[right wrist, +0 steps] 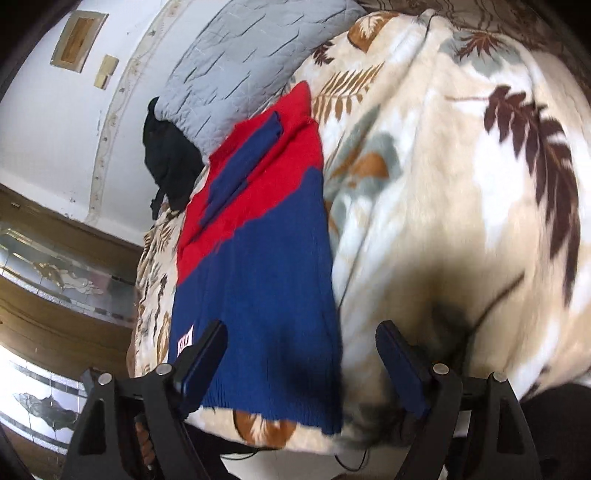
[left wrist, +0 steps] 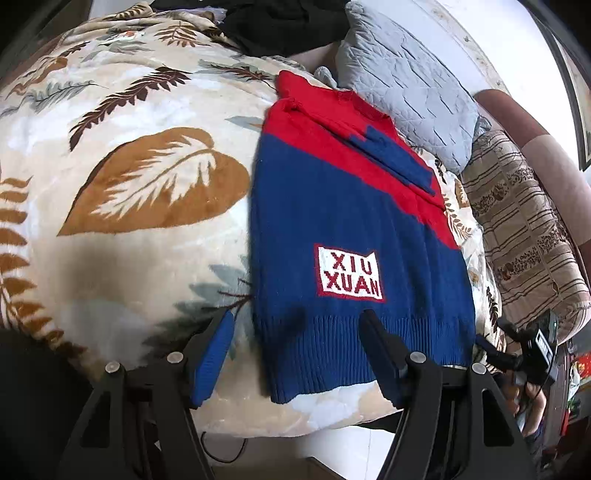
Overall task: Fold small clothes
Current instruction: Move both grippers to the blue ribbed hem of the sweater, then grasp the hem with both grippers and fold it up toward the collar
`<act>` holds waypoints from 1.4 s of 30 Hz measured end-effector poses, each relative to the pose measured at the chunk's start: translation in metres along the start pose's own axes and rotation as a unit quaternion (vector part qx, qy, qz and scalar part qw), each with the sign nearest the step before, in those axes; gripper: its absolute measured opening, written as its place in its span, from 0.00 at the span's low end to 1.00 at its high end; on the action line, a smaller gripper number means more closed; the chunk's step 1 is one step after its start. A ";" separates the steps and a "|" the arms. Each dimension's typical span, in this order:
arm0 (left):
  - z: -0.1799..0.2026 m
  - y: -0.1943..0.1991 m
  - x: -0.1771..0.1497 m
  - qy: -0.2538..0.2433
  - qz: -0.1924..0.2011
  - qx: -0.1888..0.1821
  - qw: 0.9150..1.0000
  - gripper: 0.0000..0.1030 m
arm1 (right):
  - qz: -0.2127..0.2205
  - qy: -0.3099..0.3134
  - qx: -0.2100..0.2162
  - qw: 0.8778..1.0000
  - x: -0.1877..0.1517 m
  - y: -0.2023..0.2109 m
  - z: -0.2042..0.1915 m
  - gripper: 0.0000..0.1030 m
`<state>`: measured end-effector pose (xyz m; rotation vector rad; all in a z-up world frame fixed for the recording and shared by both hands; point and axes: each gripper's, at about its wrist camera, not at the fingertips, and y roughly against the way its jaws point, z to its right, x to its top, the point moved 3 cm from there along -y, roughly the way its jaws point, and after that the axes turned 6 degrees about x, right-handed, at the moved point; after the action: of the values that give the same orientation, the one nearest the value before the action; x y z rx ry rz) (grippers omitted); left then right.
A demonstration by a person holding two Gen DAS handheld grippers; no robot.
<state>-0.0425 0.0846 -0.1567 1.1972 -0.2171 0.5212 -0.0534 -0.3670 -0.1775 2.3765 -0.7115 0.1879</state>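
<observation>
Left wrist view: the left gripper [left wrist: 297, 350] sits nearest the lens with its fingers spread wide and nothing held between them. One finger [left wrist: 214, 360] shows a blue pad and stands over the leaf-print blanket [left wrist: 147, 229]; the other finger overlaps the ribbed hem of the sweater [left wrist: 354, 236], though whether it touches the knit cannot be told. The hem corner lies between the two fingers. Ahead of the fingertips the sweater lies flat on the blanket, blue in its near part, with a white patch [left wrist: 349, 275] lettered "XIU XUAN", and red in its far part, where a blue sleeve is folded across. Beyond the sweater and to the right of the fingers lies a grey quilted pillow [left wrist: 406, 92]; farther off, a dark garment [left wrist: 288, 26] lies at the far edge of the blanket. Right wrist view: the right gripper [right wrist: 301, 345] also stands wide open and holds nothing. Its left finger overlaps the sweater [right wrist: 266, 277] near the hem, its right finger is over the bare blanket [right wrist: 443, 184], and the hem's right corner lies between them. Past the red part, the grey pillow [right wrist: 236, 59] and a black garment [right wrist: 166, 158] lie against the white wall [right wrist: 48, 122].
</observation>
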 end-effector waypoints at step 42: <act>0.001 -0.008 -0.012 -0.012 -0.033 0.019 0.999 0.04 | -0.044 0.003 -0.011 0.999 -0.022 -0.016 -0.006 0.16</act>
<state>-0.0487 0.0782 -0.1685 1.2437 -0.1885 0.4538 -0.0632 -0.3431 -0.1876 2.3794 -0.6005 0.1486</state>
